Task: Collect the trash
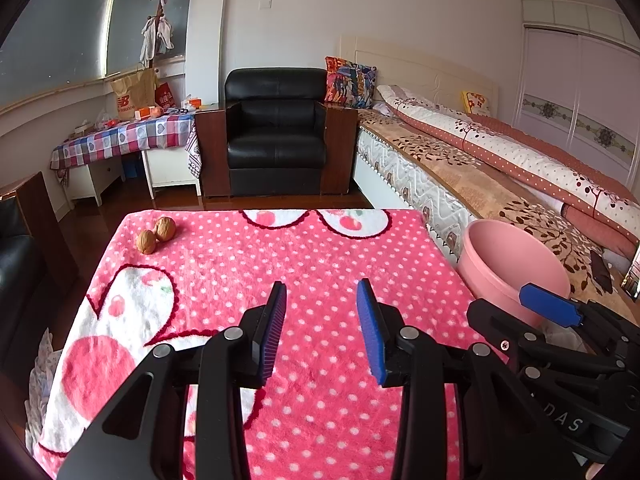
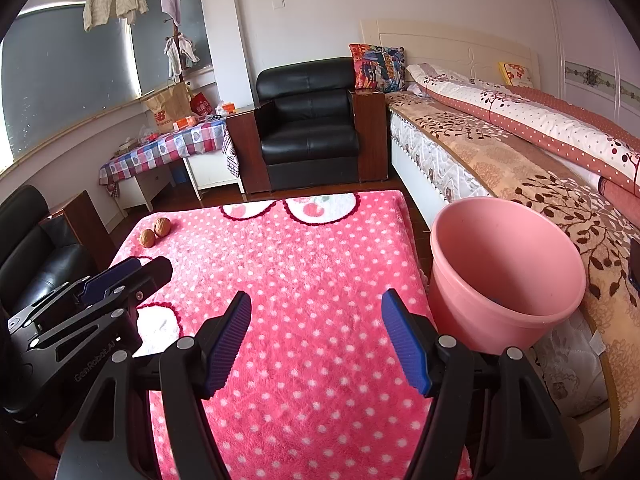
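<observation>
Two brown walnuts (image 1: 155, 234) (image 2: 155, 232) lie side by side at the far left corner of a table under a pink polka-dot blanket (image 1: 304, 248) (image 2: 304, 248). A pink plastic bucket (image 1: 512, 264) (image 2: 504, 268) stands at the table's right edge, beside the bed. My left gripper (image 1: 322, 296) hovers open over the blanket's near middle, nothing between its blue pads. My right gripper (image 2: 316, 304) is open too, empty, just left of the bucket. Each gripper shows in the other's view: the right gripper (image 1: 548, 304) in front of the bucket, the left gripper (image 2: 120, 276) at the left.
A black leather armchair (image 1: 276, 132) stands beyond the table's far edge. A bed (image 1: 500, 168) with patterned covers runs along the right. A low table with a checked cloth (image 1: 124, 136) and bags sits at the back left. Another dark armchair (image 2: 36, 256) is at the left.
</observation>
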Motion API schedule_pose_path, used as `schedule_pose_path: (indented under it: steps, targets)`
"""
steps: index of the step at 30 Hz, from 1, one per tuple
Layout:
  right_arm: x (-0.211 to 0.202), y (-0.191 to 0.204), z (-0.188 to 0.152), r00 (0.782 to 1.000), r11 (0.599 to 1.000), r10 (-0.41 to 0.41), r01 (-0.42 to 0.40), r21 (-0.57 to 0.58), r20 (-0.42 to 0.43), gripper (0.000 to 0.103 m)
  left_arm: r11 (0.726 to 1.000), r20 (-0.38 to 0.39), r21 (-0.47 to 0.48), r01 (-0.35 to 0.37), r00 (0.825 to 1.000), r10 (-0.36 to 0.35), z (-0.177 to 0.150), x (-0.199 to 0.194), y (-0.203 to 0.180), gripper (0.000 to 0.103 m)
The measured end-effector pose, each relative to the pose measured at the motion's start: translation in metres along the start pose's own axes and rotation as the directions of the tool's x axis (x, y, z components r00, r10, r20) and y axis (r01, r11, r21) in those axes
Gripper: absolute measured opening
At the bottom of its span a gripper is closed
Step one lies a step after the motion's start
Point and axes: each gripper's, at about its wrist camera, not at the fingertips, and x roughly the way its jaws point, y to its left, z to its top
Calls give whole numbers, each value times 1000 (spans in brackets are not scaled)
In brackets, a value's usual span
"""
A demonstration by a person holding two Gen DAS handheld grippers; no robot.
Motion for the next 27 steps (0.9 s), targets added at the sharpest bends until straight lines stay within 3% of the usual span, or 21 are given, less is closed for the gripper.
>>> schedule_pose_path:
  steps: [27]
  targets:
    - [0, 0, 2, 1000, 1000, 0, 0, 1, -4, 67, 1000, -9, 2, -22, 1000, 22, -3, 4, 2, 37]
